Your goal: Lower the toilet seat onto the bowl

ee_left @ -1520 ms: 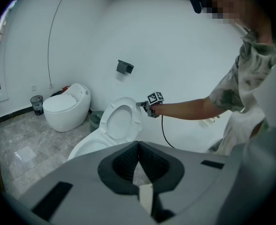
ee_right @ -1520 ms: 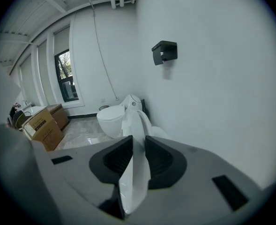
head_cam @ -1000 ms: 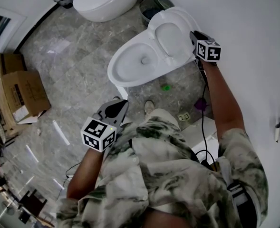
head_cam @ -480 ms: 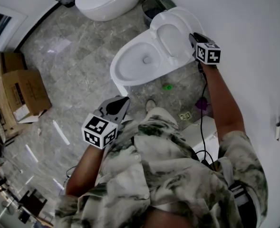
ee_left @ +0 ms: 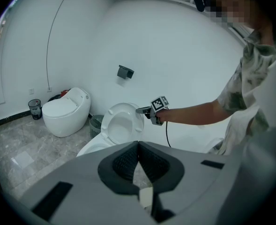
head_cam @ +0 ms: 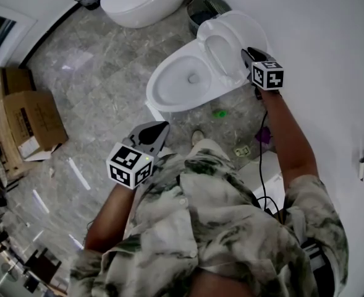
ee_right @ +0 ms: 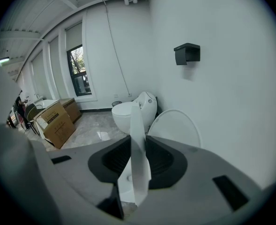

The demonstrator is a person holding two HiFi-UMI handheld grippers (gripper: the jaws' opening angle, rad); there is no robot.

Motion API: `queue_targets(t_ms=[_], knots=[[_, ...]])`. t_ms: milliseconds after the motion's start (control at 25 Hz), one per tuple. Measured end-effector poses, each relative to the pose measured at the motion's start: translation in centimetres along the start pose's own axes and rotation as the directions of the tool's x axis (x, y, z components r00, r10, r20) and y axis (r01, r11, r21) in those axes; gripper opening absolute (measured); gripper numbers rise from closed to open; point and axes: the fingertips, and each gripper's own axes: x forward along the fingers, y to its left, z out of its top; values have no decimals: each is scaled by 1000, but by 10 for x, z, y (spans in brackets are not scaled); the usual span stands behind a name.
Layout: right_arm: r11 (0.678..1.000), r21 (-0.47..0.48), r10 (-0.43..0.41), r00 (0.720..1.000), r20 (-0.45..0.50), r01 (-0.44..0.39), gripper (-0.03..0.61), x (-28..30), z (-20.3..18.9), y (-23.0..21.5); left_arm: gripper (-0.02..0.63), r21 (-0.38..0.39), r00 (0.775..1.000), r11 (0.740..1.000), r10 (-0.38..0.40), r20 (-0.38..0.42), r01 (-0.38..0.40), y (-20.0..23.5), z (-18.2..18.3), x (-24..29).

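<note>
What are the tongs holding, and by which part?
The right tongs grip the toilet seat by its rim, though their jaws have just been opening; the left tongs hold nothing.

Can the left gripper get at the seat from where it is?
Probably, with a long reach. The left gripper hangs by the person, well short of the bowl. Only floor lies between, and the near edge of the raised seat looks free.

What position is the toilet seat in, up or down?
Up, not on the bowl. The toilet seat stands on edge, apart from the lid behind it, and the bowl lies uncovered.
</note>
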Motion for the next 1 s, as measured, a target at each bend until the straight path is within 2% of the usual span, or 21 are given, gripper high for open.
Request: queue_targets(t_ms=[1000], knots=[[998, -55, -5, 999, -43, 3, 123, 5, -7, 72, 23, -2, 999, 999, -43, -2, 43, 42, -8, -31]])
